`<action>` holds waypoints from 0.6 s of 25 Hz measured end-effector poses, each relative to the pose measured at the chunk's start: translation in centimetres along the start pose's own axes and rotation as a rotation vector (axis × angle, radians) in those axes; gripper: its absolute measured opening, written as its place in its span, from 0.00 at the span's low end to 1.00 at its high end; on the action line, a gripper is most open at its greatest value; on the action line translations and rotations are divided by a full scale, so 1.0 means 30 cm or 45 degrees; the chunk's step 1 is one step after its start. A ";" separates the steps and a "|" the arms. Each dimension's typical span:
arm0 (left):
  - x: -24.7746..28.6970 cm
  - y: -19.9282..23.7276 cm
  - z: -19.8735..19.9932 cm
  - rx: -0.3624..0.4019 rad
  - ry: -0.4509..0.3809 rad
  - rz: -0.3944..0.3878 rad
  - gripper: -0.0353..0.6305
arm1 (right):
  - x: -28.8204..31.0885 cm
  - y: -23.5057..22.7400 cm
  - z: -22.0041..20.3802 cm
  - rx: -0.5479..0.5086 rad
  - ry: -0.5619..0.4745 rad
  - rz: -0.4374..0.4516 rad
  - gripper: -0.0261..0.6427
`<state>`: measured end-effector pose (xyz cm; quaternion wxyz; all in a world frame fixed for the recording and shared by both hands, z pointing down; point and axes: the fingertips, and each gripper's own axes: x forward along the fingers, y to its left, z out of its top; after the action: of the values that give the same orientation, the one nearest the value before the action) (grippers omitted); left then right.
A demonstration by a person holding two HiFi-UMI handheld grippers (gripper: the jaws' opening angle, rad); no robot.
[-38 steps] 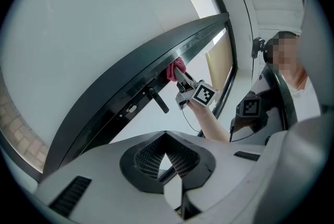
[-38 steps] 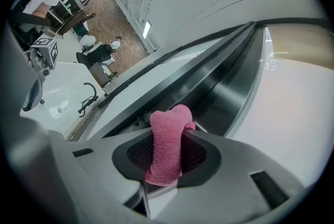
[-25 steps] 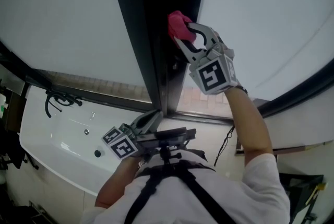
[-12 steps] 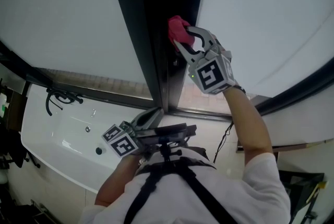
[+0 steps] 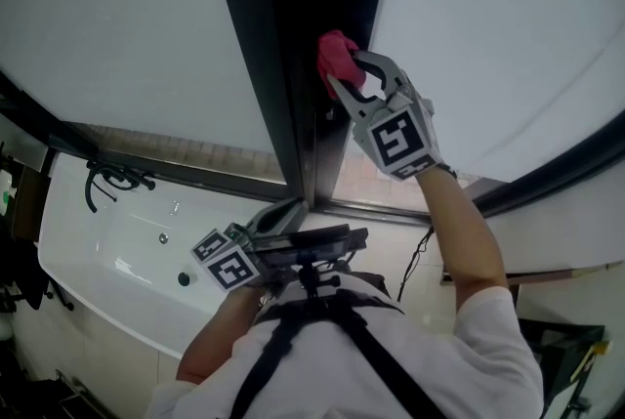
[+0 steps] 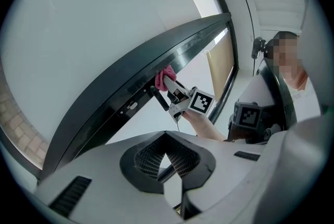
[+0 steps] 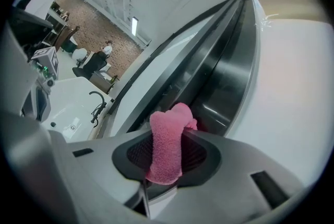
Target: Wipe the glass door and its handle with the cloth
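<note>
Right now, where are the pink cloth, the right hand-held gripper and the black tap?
pink cloth [image 7: 166, 144], right gripper view, its middle fold between the jaws.
right hand-held gripper [image 5: 342, 70], head view, midway between its fingertips.
black tap [image 5: 115, 180], head view, its middle.

On the frame [image 5: 283, 36], between the left pane [image 5: 117, 17] and right pane [image 5: 488, 26], the cloth [image 5: 335, 56] is pressed, clamped in the right gripper [image 5: 344, 77], with the handle [image 6: 159, 98] just beside it. Lower, near the person's chest, is the left gripper [image 5: 278, 220], jaws together on nothing. At lower left, under the left pane, lies the tub [image 5: 127, 251], with the tap [image 5: 112, 181] at its far rim.
</note>
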<state>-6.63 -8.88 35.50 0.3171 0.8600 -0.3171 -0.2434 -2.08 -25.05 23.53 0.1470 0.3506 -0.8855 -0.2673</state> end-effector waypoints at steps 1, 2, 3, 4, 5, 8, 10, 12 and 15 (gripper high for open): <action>0.001 0.000 -0.003 0.000 0.001 -0.001 0.04 | -0.003 0.003 -0.001 0.011 0.006 0.000 0.19; 0.002 0.000 -0.005 0.000 0.002 -0.003 0.04 | -0.006 0.007 -0.003 0.015 0.012 0.000 0.19; 0.003 0.000 -0.007 -0.001 0.003 -0.004 0.04 | -0.009 0.013 -0.006 0.019 0.016 0.001 0.19; 0.003 0.001 -0.009 -0.002 0.004 -0.005 0.04 | -0.012 0.020 -0.008 0.024 0.017 0.001 0.19; 0.003 0.002 -0.010 -0.002 0.006 -0.006 0.04 | -0.014 0.027 -0.010 0.032 0.018 -0.001 0.19; 0.007 0.005 -0.010 -0.005 0.010 -0.007 0.04 | -0.018 0.039 -0.010 0.057 0.027 -0.012 0.19; 0.008 0.006 -0.011 -0.007 0.010 -0.008 0.04 | -0.022 0.054 -0.015 0.076 0.049 -0.002 0.19; 0.009 0.008 -0.011 -0.009 0.010 -0.009 0.04 | -0.022 0.083 -0.044 0.067 0.100 0.034 0.19; 0.012 0.011 -0.013 -0.013 0.014 -0.009 0.04 | -0.018 0.106 -0.066 -0.036 0.139 0.023 0.19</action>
<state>-6.26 -9.16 35.92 0.3223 0.8609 -0.3110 -0.2414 -2.54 -23.47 26.92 0.2025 0.3546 -0.8753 -0.2591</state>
